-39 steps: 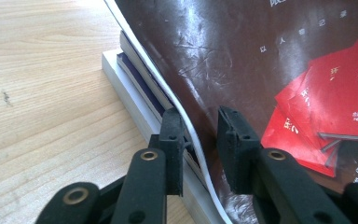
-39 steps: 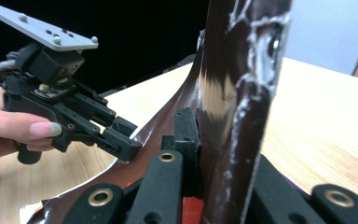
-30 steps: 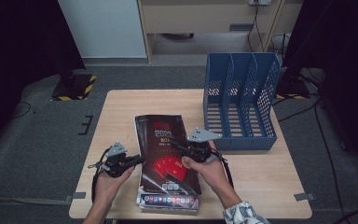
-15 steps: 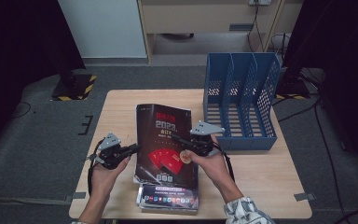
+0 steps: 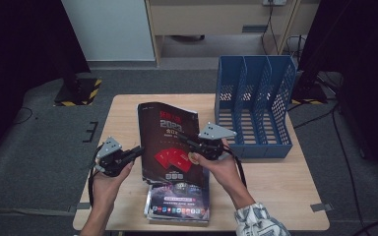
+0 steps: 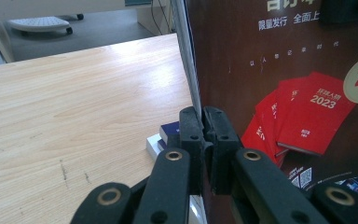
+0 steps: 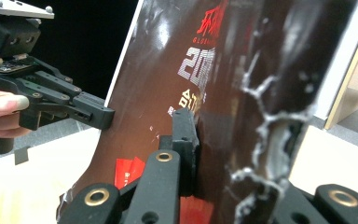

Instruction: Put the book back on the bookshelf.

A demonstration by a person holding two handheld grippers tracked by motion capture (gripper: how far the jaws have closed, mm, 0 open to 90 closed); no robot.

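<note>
Over the middle of the tabletop, toward its near edge, I have the dark magazine [image 5: 170, 140] lifted and tilted up, its top leaning toward the far edge. Its lower end hangs just above a second magazine [image 5: 178, 205] that lies flat at the near edge. My left gripper [image 5: 137, 151] is clamped on the magazine's left edge, and in the left gripper view the two jaws are pressed together over that edge [image 6: 204, 122]. My right gripper [image 5: 183, 139] bites the opposite edge, with the cover pinched between its jaws in the right gripper view [image 7: 193, 140].

I judge the magazine to be light but floppy. The glossy cover bows between my two holds and throws back glare, so it will likely slide if the pinch slackens. Holding both long edges near mid-height seems the sound choice, because a grip at one corner would let the sheets sag and fan open. The paper could also crease or tear under a hard squeeze.

The cover reads "2023" in large figures under red Chinese characters. It pictures red booklets [image 6: 303, 119], one also marked "2023", and a pale round badge beginning "48". I can make out small lines of white Chinese print and a QR-like block, but they are too fine for me to read.

The blue file rack [image 5: 256, 105] stands at the far right corner with its slots open.
</note>
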